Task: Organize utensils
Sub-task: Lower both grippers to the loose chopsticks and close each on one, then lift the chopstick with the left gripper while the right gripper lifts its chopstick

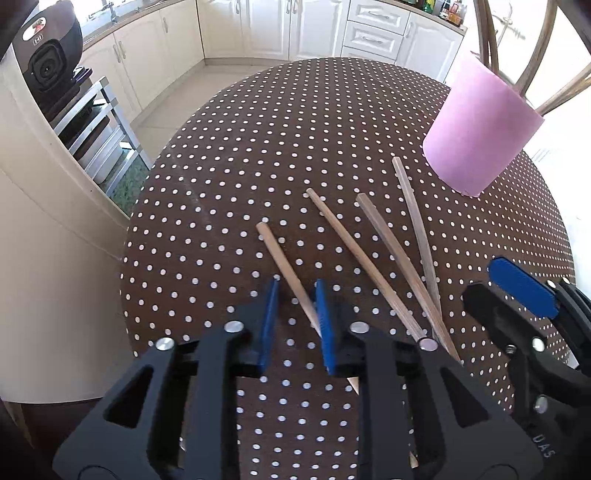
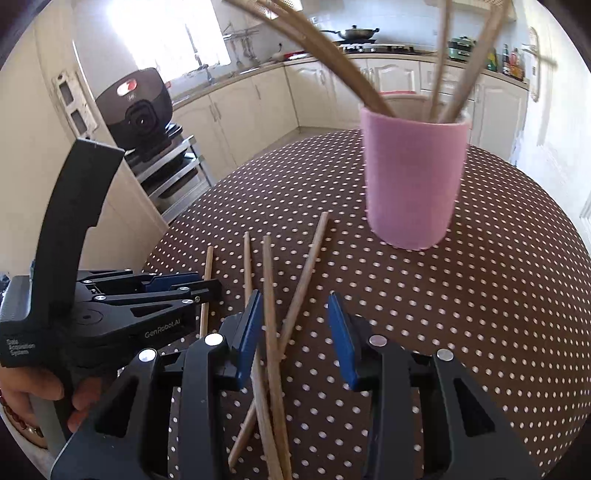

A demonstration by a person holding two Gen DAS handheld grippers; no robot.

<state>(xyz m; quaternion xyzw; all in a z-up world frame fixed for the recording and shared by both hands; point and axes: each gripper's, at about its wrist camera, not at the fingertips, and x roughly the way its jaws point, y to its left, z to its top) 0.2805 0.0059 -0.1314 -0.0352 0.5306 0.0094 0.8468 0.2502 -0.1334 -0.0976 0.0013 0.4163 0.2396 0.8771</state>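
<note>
Several wooden chopsticks lie loose on the brown polka-dot table, fanned out and crossing at their near ends. A pink cup stands at the far right and holds several more chopsticks. My left gripper is open, its blue pads on either side of the leftmost chopstick, just above the table. My right gripper is open over the crossed chopsticks, which pass between its pads. The cup stands beyond it. Each gripper shows in the other's view: the right one and the left one.
The table's round edge drops off to the left toward a tiled floor. A metal rack with a black appliance stands at the left. White kitchen cabinets line the back. A wooden chair back rises behind the cup.
</note>
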